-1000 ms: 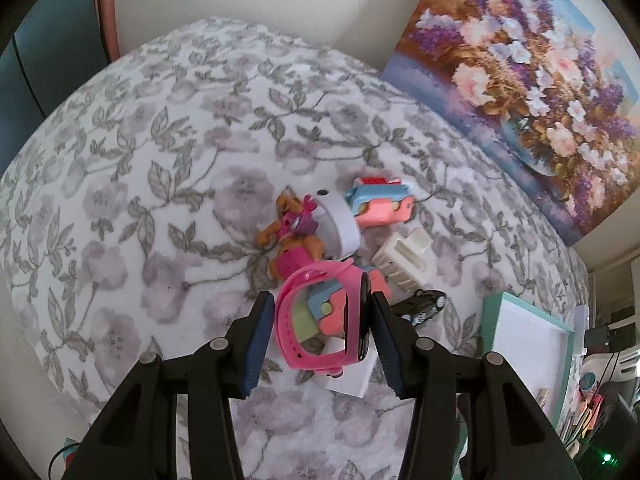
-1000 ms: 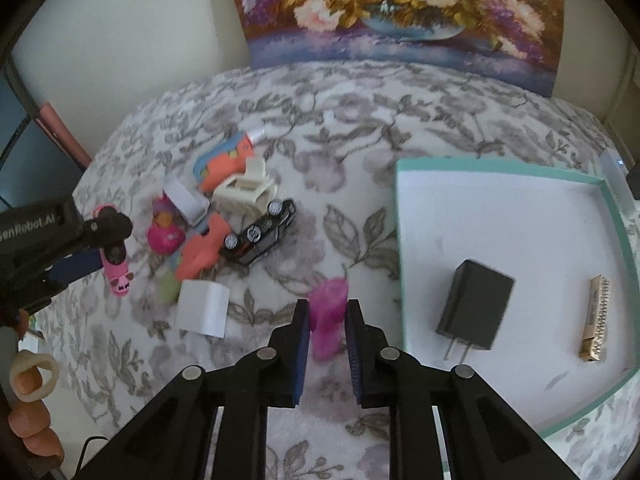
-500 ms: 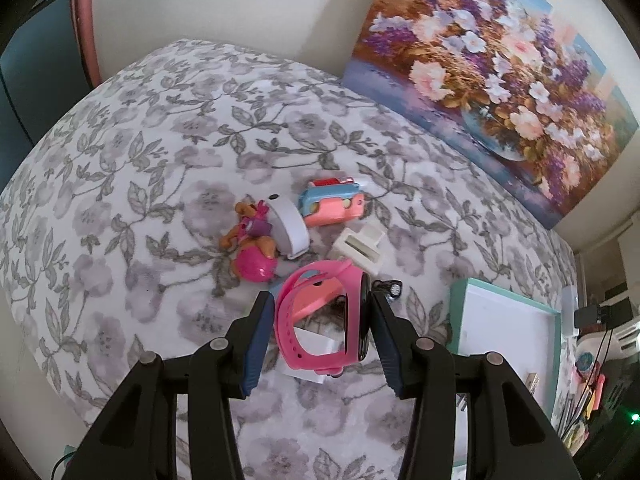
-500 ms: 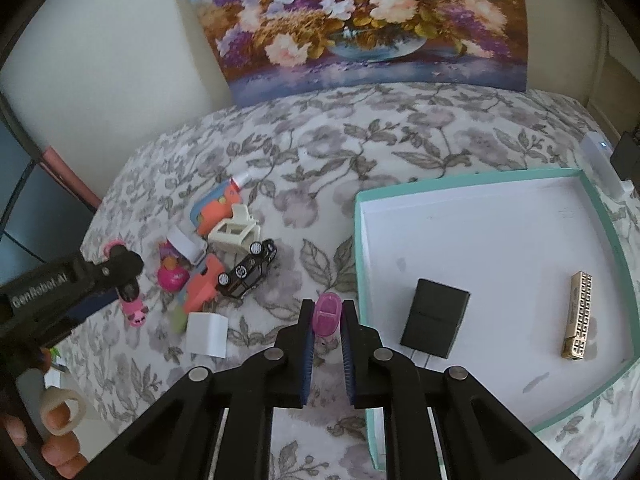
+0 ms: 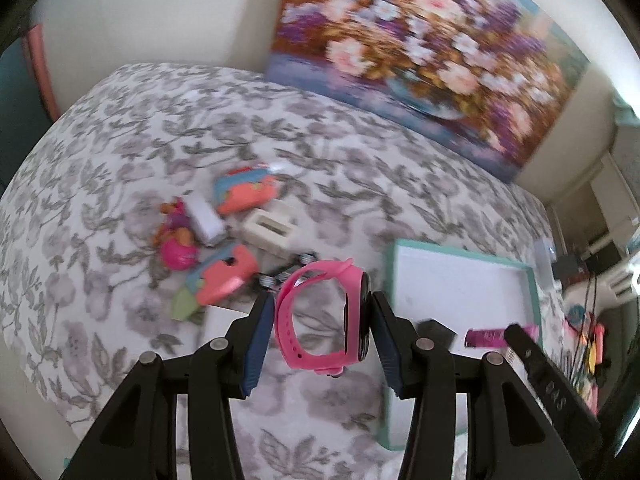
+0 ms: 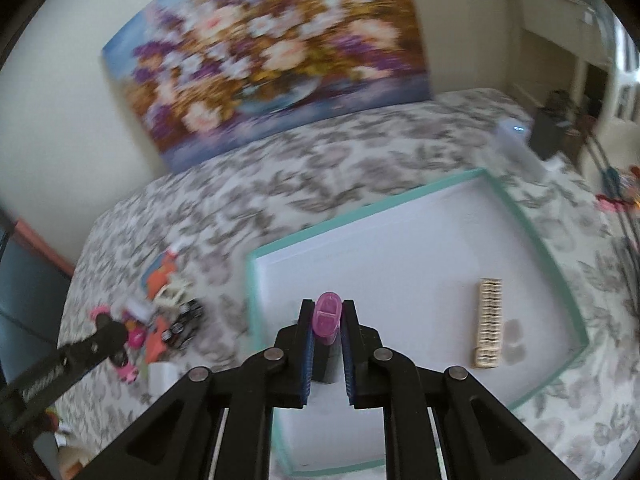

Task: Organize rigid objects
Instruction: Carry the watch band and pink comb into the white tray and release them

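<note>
My left gripper [image 5: 318,312] is shut on a pink smartwatch [image 5: 320,320], held above the floral bedspread just left of the teal-rimmed white tray [image 5: 460,280]. My right gripper [image 6: 327,320] is shut on a small magenta oblong piece [image 6: 328,316], held over the tray [image 6: 400,256]. In the left wrist view the right gripper's finger [image 5: 536,364] and that magenta piece [image 5: 486,337] show at the right. A black charger [image 5: 434,330] lies in the tray, mostly hidden behind the fingers in the right wrist view.
A heap of toys lies left of the tray: orange-and-blue pieces [image 5: 244,192], a pink ball figure [image 5: 178,248], a cream block [image 5: 270,230], a black toy car [image 6: 186,318], a white card [image 5: 220,320]. A gold bar [image 6: 488,322] rests in the tray. A flower painting [image 6: 272,52] leans on the wall.
Both grippers have swung right toward the tray, each keeping its object. The right one now hangs over the tray's inside; the left one has left the toy heap behind.
</note>
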{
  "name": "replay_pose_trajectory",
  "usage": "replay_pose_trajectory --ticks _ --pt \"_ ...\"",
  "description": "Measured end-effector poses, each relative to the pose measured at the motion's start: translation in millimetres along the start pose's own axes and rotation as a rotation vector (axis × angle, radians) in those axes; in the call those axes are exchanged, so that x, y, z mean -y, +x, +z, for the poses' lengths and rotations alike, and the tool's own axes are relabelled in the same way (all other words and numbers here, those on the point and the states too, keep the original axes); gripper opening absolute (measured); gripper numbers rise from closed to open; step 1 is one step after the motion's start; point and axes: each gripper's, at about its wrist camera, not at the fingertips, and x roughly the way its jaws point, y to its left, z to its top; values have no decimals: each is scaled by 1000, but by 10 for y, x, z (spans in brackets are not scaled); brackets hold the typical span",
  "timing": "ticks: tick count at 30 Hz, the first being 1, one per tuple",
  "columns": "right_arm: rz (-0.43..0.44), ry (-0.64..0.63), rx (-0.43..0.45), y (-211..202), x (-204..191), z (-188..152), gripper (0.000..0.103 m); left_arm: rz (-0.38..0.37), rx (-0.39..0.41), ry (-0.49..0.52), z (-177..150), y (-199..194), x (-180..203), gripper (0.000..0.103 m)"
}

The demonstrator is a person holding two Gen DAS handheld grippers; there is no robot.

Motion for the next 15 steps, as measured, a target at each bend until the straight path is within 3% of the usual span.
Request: replay_pose_trajectory --ticks 8,15 --pt "-81 102 2 -6 566 72 13 -61 -57 152 -249 112 684 50" --pt "-122 166 -2 -27 940 79 13 -74 -153 270 -555 359 1186 50"
